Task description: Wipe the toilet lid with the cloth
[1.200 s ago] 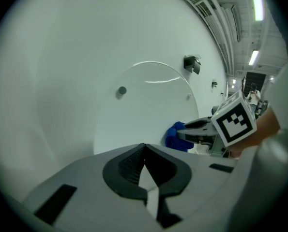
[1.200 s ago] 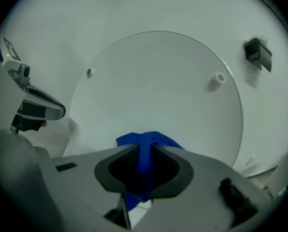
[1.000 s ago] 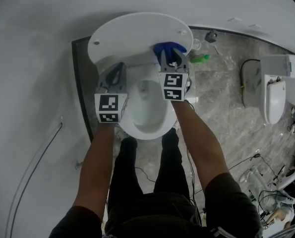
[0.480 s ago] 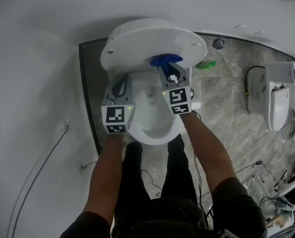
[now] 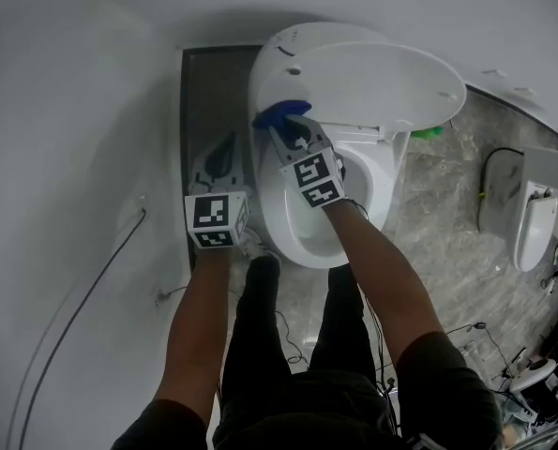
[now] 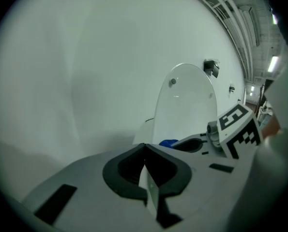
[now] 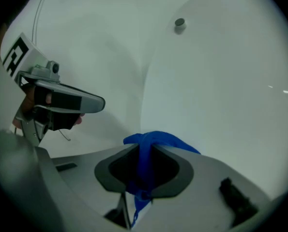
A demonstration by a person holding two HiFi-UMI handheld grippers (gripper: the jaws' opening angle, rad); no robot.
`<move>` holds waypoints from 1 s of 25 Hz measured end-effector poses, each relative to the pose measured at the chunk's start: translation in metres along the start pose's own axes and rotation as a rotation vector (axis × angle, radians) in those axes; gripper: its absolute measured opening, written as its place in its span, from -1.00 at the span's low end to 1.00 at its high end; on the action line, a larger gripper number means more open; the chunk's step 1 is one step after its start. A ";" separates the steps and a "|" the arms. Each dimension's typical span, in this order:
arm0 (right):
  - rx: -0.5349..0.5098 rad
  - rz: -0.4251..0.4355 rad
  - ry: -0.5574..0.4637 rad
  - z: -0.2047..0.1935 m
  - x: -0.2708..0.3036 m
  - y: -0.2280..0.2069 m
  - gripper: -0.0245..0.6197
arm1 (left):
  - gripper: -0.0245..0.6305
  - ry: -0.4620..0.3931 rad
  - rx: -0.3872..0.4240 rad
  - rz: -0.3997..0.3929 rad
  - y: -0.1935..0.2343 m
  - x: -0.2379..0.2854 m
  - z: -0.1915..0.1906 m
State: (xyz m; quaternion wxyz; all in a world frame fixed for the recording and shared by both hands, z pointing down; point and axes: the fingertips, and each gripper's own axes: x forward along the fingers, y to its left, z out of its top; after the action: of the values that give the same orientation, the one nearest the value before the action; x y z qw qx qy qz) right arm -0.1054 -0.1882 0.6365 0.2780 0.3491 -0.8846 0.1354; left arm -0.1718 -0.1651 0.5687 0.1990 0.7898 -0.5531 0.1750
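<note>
The right gripper (image 5: 286, 127) is clamped on the blue cloth (image 5: 277, 113). Its own view shows the fabric pinched between the two jaws, with a bunch spilling out past the tips. The bunch sits at the lower left edge of the raised toilet lid (image 5: 372, 73), on the lid's inner face, and appears to press against it. A second ago the cloth was under the right part of the lid's lower edge, and half a second ago near the middle, so it has travelled across the lid from its right side to its left end. The right forearm now reaches over the left rim of the bowl (image 5: 302, 242) rather than the right rim. The left gripper (image 6: 144, 149) has its jaws together with nothing between them. In both earlier frames it hovered over the left rim of the bowl. Now it is clear of the bowl, over the dark floor strip (image 5: 208, 92) between the toilet and the white wall (image 5: 72, 111). The two grippers are still side by side, the left one a little behind the right. From the left gripper view the lid stands upright ahead, with the cloth at its foot. A small round bumper (image 7: 179, 22) shows high on the lid's inner face. A second toilet (image 5: 532, 214) stands well apart at the right edge of the floor.
</note>
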 end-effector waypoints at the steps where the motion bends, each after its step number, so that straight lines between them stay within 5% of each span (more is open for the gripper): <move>1: 0.003 -0.012 0.005 0.001 0.006 0.000 -0.69 | -0.89 0.001 -0.003 0.002 0.004 -0.002 -0.001; 16: 0.012 -0.208 0.081 -0.040 -0.008 -0.064 -0.69 | -0.89 0.003 0.010 -0.105 -0.038 0.010 -0.005; 25: 0.139 -0.347 0.161 -0.096 -0.071 -0.133 -0.69 | -0.89 0.022 0.060 -0.153 -0.089 0.025 0.006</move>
State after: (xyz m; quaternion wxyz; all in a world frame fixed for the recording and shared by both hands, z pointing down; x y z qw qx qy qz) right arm 0.0672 -0.2036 0.6791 0.3422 0.5026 -0.7747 0.1737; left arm -0.0793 -0.1603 0.5651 0.1941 0.8335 -0.4834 0.1843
